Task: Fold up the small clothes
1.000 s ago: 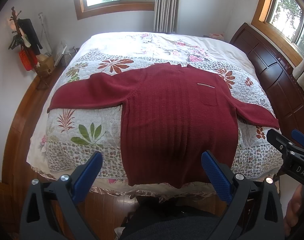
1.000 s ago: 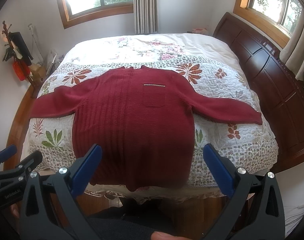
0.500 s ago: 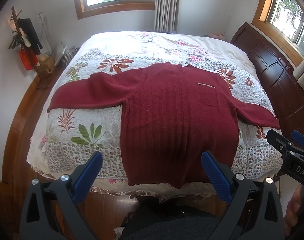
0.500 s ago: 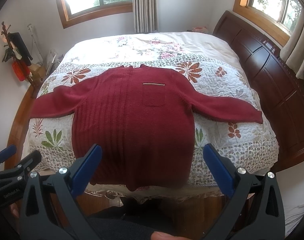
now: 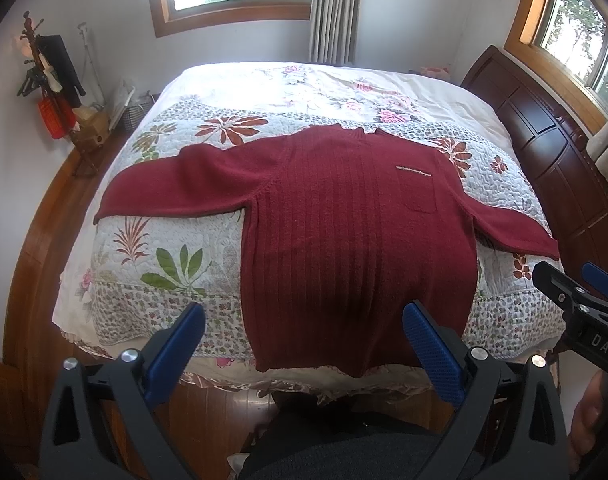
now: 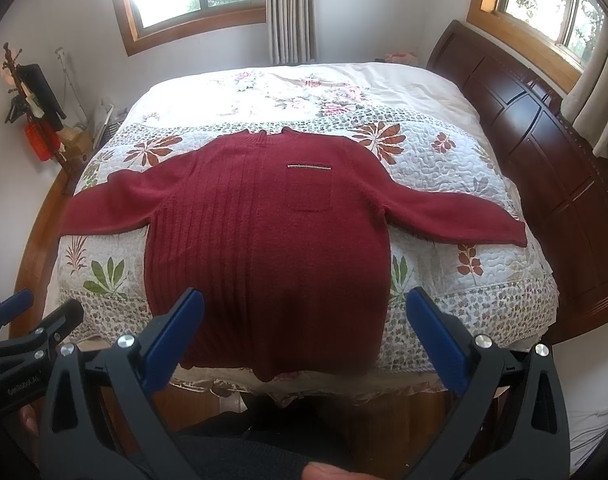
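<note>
A dark red ribbed sweater lies flat and face up on the bed, both sleeves spread out to the sides, a chest pocket on its right half, its hem hanging over the near bed edge. My left gripper hovers open above the hem, holding nothing. My right gripper is open too, above the hem and empty. Each gripper shows at the edge of the other's view: the right gripper and the left gripper.
The bed has a floral quilt and a dark wooden headboard on the right. A coat stand with hanging things stands at the far left by the wall. Wooden floor lies below the near bed edge.
</note>
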